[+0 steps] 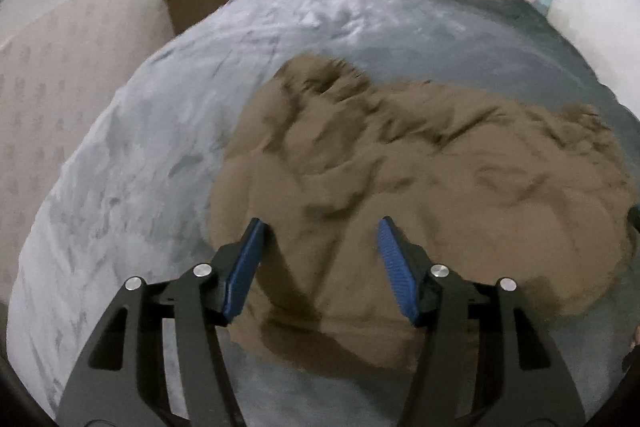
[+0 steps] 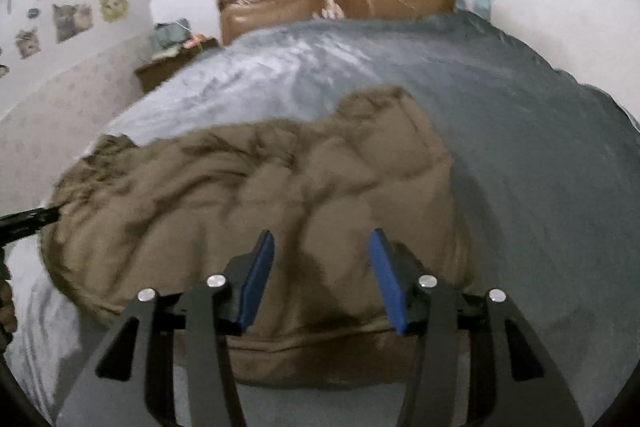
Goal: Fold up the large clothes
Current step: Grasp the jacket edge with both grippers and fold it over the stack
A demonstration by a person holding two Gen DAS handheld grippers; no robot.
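Hovering empty and apart, both claws, left claw [image 1: 322,227] and right claw [image 2: 322,239], may bunch the puffy brown coat [image 2: 260,195] on the bed [image 2: 500,107].

Left hand-held gripper [image 1: 322,227] and right hand-held gripper [image 2: 322,239] both tilt downward, jaws apart, empty.

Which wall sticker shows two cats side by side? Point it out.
The grey two-cat sticker, the largest one, between the small single-cat sticker at lower left and the round yellow sticker on the right.
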